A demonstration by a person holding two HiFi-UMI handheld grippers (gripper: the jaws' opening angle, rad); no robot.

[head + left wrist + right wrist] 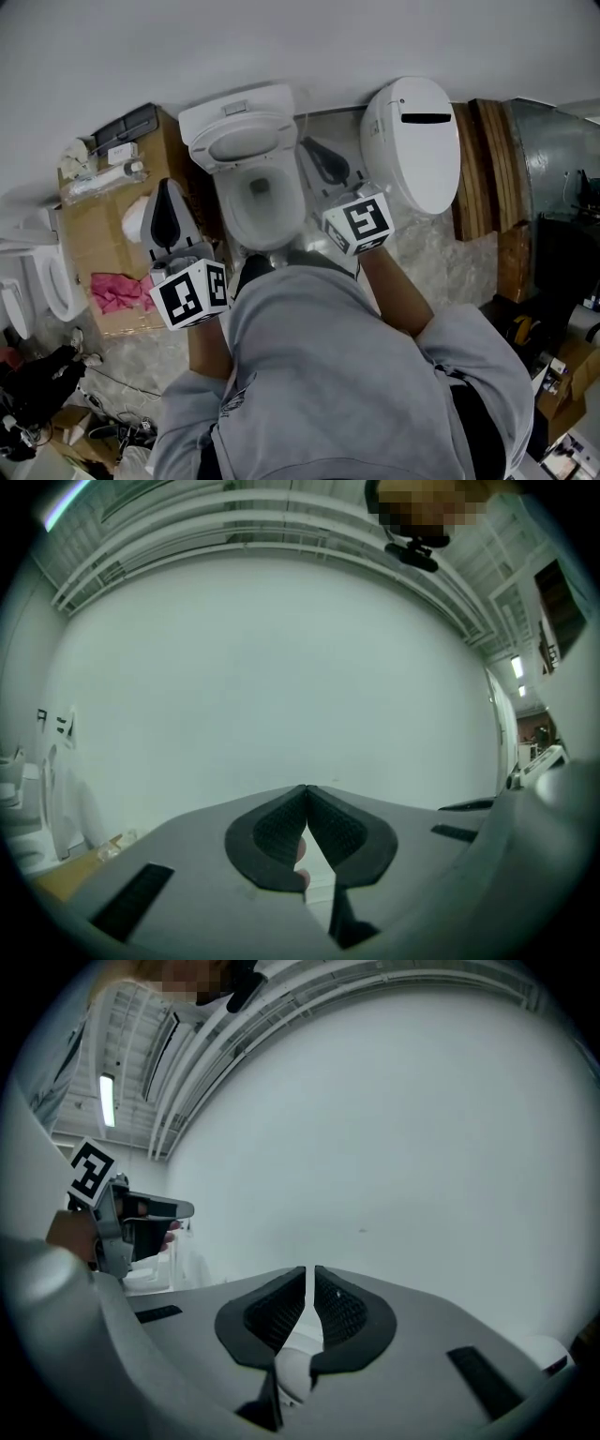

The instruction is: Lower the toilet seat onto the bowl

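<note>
The white toilet [255, 187] stands against the wall in the head view. Its seat ring [242, 142] looks tilted up toward the tank, above the open bowl [262, 204]. My left gripper [168, 192] hangs left of the bowl, apart from it, jaws shut and empty. My right gripper [312, 148] sits just right of the seat, also shut with nothing held. The left gripper view shows its jaw tips [306, 787] meeting before a bare white wall. In the right gripper view the jaw tips [310, 1269] are almost together, facing the same wall.
A second white toilet [413, 141] with its lid down stands to the right. Wooden boards [486, 169] lean further right. A cardboard box [98, 234] with a pink cloth [117, 292] is on the left, another toilet [52, 281] beyond it. Cables [103, 422] lie on the floor.
</note>
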